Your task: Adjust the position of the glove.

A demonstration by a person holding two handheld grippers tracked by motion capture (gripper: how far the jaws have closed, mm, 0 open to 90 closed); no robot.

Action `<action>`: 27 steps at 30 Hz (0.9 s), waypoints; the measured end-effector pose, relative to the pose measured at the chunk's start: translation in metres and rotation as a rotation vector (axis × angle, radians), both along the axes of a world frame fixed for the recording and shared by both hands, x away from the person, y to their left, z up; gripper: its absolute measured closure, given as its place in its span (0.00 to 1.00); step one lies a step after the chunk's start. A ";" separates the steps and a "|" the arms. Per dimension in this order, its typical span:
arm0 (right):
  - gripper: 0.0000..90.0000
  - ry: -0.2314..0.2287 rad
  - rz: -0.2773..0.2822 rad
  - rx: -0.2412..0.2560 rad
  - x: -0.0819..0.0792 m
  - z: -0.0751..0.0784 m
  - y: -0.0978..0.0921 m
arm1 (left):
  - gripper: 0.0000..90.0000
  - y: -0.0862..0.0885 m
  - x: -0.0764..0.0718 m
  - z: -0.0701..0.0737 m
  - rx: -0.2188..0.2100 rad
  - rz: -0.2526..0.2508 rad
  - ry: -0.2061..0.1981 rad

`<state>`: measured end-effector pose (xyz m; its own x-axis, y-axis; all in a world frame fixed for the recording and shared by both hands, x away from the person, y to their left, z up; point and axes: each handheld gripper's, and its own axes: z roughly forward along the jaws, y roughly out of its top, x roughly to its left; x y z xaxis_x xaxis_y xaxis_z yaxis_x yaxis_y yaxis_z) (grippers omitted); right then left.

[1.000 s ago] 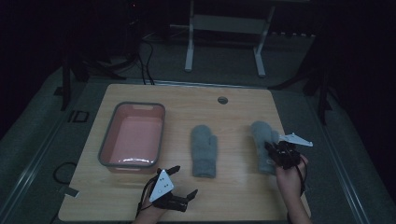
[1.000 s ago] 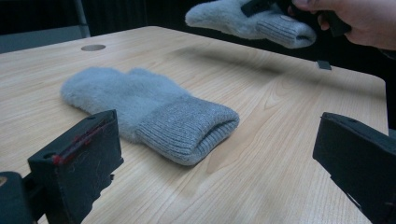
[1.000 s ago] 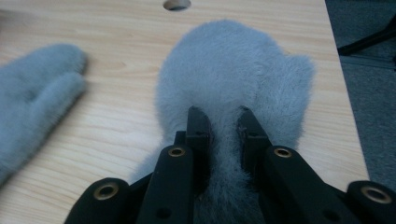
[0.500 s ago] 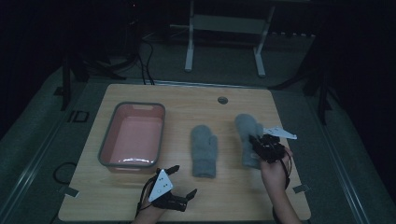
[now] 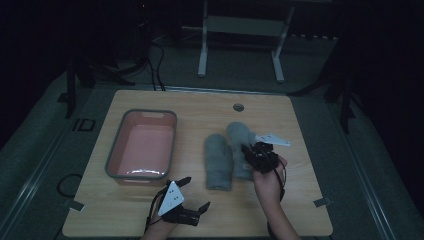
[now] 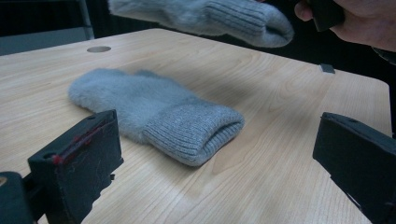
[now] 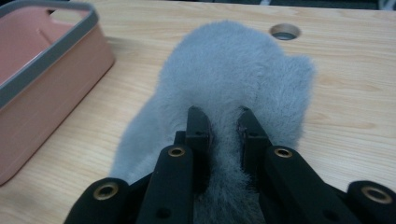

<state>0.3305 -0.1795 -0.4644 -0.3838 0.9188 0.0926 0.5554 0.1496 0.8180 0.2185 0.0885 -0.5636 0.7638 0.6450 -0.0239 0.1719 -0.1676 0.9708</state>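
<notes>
Carrying one grey mitten (image 7: pixel 233 79) pinched at the cuff in the right gripper (image 5: pixel 256 154), jaws narrow with fleece bunched between them, lifted clear of the wood as seen from the left gripper view, where it hangs above the tabletop (image 6: pixel 201 16). Moved leftward over the last second: earlier out near the right side of the table, well apart from its twin, now just beside the second mitten (image 5: pixel 218 161), the two overlapping or nearly touching in the high view; cannot tell which. Probably means pairing the mittens, or passing on toward the pink bin (image 5: pixel 142 147), with neither yet inside it. Second mitten lying flat mid-table, cuff toward the person, untouched and unmoved. Left gripper (image 5: pixel 192 199) resting low at the near edge, jaws spread wide and empty, same spot as a second ago, pointed at the lying mitten's cuff (image 6: pixel 196 133). Open wood all round the lying mitten: bare strip between it and the bin, bare stretch on the right where the carried mitten came from, bare space toward the far edge up to the small round hole (image 5: pixel 238 107). Bin sitting toward the left side, its grey rim a lip to clear if the mitten goes in. Table (image 5: pixel 300 200) edges well away from both mittens, so little risk of a drop off the side; main catch likely the hanging fleece dragging across the other mitten.
</notes>
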 end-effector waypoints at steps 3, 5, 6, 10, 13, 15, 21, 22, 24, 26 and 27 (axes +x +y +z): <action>0.87 0.004 0.022 -0.006 0.000 -0.001 0.014 | 0.02 0.000 -0.001 0.001 0.002 -0.002 -0.004; 0.87 0.004 0.036 -0.006 0.000 -0.003 0.024 | 0.02 0.000 -0.002 0.001 -0.004 -0.003 -0.007; 0.87 0.012 0.038 0.002 0.000 -0.003 0.028 | 0.02 0.000 -0.002 0.001 -0.006 -0.003 -0.007; 0.87 0.029 0.063 0.022 0.000 -0.011 0.045 | 0.02 0.000 -0.003 0.002 -0.009 -0.007 -0.006; 0.87 0.057 0.067 0.042 0.002 -0.026 0.054 | 0.02 0.001 -0.003 0.002 -0.018 -0.009 0.000; 0.87 0.081 0.060 0.040 0.003 -0.038 0.060 | 0.02 0.001 -0.003 0.002 -0.018 -0.008 0.002; 0.64 0.130 0.079 -0.002 0.008 -0.068 0.069 | 0.02 0.002 -0.004 0.002 -0.012 0.008 0.010; 0.62 0.125 0.084 -0.003 0.007 -0.068 0.069 | 0.02 0.002 -0.003 0.002 -0.013 0.017 0.014; 0.61 0.128 0.085 0.014 0.008 -0.066 0.067 | 0.02 0.003 -0.001 0.001 -0.027 0.031 0.034; 0.61 0.127 0.098 0.013 0.007 -0.062 0.065 | 0.02 0.005 0.000 0.001 -0.030 0.043 0.042; 0.62 0.112 0.110 0.016 0.006 -0.059 0.063 | 0.02 0.005 0.001 0.001 -0.033 0.043 0.046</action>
<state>0.3361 -0.1165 -0.5231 -0.4682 0.8699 0.1550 0.6247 0.2019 0.7543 0.2195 0.0939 -0.5631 0.7331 0.6754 -0.0802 0.2225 -0.1268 0.9666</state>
